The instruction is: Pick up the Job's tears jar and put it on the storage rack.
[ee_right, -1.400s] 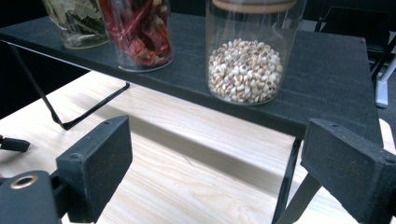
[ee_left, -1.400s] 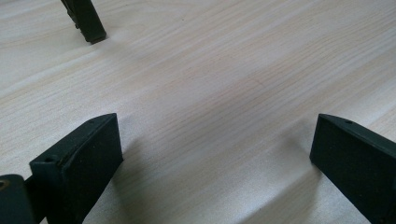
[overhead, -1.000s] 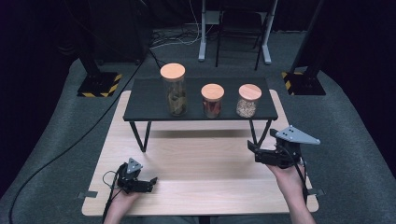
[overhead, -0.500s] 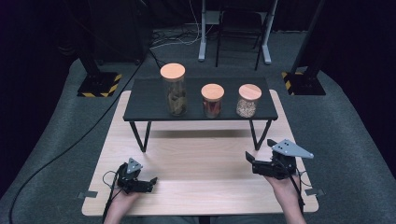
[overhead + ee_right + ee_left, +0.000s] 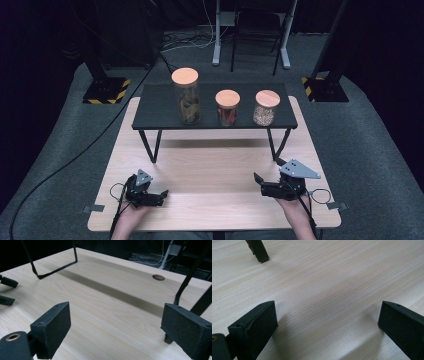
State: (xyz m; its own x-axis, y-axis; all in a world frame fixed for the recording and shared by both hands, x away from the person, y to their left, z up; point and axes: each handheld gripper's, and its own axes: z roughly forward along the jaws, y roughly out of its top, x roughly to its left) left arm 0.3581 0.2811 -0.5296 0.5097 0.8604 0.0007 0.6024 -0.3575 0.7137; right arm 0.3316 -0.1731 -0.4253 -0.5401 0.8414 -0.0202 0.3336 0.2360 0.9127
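Pale wooden tabletop (image 5: 215,175) lies bare before us; our left gripper (image 5: 162,193) and right gripper (image 5: 258,179) rest unclenched, empty, three cork-lidded glass jars (image 5: 227,107) on the black shelf (image 5: 160,107) untouched.

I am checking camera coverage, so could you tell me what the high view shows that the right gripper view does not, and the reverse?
High view alone: three lidded jars, tall, middle and right, on the black shelf, plus both hands with the right gripper seen from outside.

Right gripper view alone: a round hole in the tabletop and its own jaws close up, open and empty.

Both: the wooden table, the shelf's legs and the left gripper.
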